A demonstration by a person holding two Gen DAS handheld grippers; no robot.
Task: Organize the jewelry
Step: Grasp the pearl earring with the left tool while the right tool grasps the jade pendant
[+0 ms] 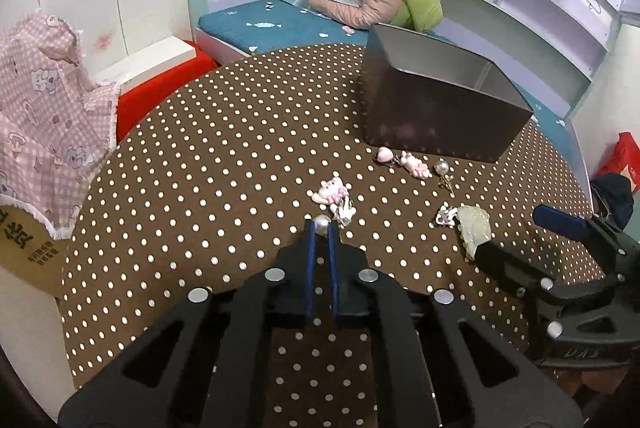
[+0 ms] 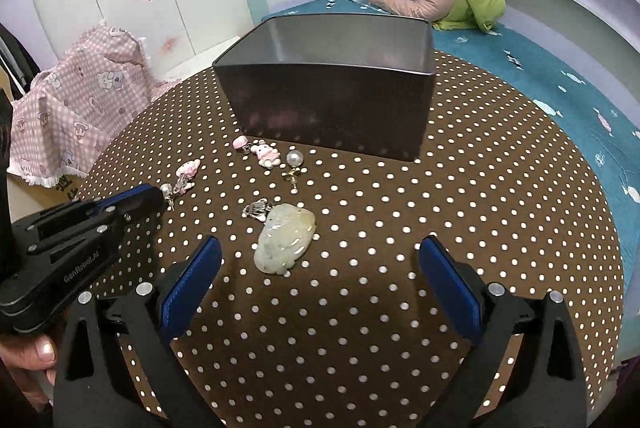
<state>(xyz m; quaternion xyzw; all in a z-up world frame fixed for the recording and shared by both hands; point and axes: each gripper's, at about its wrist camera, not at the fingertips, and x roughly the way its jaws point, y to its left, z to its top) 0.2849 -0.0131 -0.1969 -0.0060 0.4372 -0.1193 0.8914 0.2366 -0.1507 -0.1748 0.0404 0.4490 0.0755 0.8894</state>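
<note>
left hand-held gripper (image 1: 321,226): clenched on a pearl earring (image 1: 322,224), tips down at the table (image 1: 200,168), just near of the pink cartoon charm (image 1: 330,190).
right hand-held gripper (image 2: 320,256): released, jaws wide apart, nothing between the pads; jade pendant (image 2: 285,242) lay on the table just far of the gap.
jade pendant: flat on the polka-dot cloth, touching a small silver clip (image 2: 256,209) at its far left end.
other jewelry: pink heart piece (image 2: 240,142), pink bunny charm (image 2: 266,153) and a second pearl earring (image 2: 294,164) lined up just near of the tin.
metal tin (image 2: 332,84): open, far side of the table, upright.
contents of tin: could not tell.
</note>
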